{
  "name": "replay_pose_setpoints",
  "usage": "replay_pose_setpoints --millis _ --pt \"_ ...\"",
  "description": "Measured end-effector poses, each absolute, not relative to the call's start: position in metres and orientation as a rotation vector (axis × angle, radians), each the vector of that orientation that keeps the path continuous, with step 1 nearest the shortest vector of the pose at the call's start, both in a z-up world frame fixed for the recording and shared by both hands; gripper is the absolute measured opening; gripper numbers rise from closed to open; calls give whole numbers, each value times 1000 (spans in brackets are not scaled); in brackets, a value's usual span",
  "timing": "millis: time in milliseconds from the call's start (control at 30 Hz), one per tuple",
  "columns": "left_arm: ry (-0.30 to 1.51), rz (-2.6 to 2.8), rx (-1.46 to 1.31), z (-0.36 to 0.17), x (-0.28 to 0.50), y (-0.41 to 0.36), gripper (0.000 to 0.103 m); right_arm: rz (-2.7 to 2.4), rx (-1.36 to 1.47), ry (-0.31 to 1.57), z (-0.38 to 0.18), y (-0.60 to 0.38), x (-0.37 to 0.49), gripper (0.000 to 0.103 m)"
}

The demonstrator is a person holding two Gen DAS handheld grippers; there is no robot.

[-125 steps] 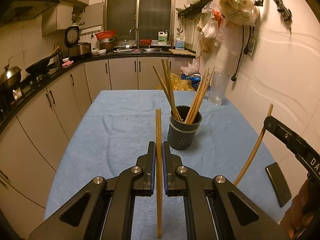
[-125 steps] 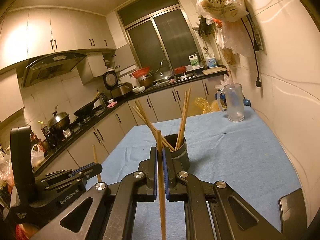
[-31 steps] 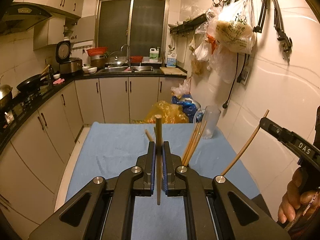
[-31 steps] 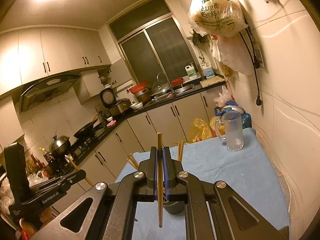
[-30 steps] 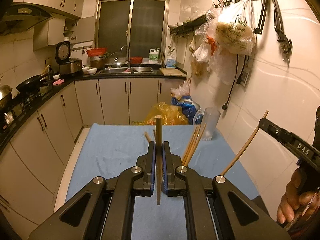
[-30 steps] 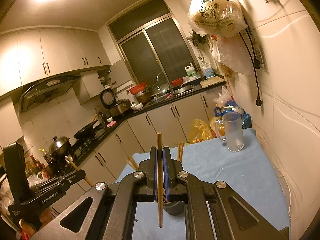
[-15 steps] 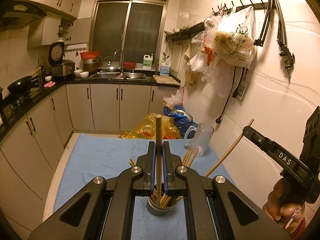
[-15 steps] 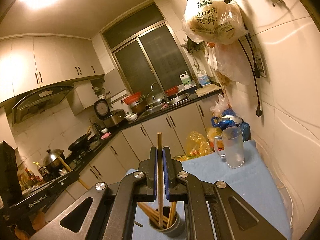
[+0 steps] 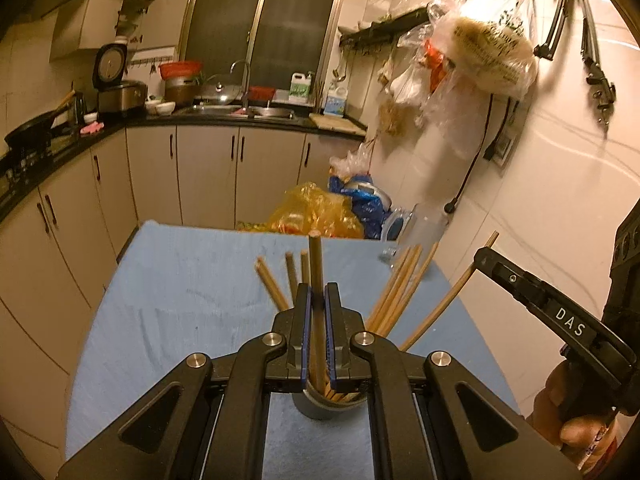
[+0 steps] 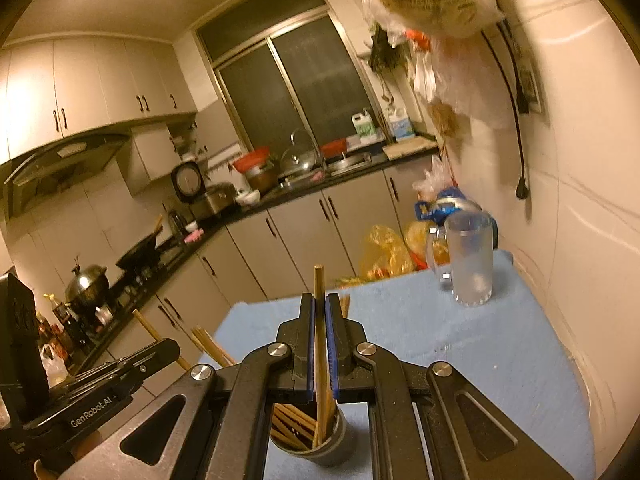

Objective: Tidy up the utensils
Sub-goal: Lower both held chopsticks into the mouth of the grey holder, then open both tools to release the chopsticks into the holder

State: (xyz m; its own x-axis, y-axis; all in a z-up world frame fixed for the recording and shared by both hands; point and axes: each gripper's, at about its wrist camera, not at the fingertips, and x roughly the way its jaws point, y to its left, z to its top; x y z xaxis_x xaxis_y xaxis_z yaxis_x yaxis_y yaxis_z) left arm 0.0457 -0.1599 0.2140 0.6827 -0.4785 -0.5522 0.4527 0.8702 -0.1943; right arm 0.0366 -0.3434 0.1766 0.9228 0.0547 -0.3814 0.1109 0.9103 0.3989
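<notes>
Both my hands have come down over the grey holder [image 9: 320, 406] on the blue bench [image 9: 168, 304]. My left gripper [image 9: 316, 332] clamps one chopstick [image 9: 316, 276], my right gripper [image 10: 319, 340] another chopstick [image 10: 319, 292], each lower end now inside the holder among its chopsticks. Releasing comes next, I judge.

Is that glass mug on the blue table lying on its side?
No, the glass mug stands upright on the blue table, near the wall, with its open mouth facing up.
</notes>
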Motion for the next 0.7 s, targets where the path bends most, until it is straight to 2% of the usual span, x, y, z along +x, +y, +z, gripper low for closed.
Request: replay_pose_setpoints --millis 433,700 --pt "656 -501 -25 188 54 -155 7 -47 425 476 139 -338 51 6" --pt "656 -503 -26 188 54 -154 7 -23 418 491 140 -337 54 7"
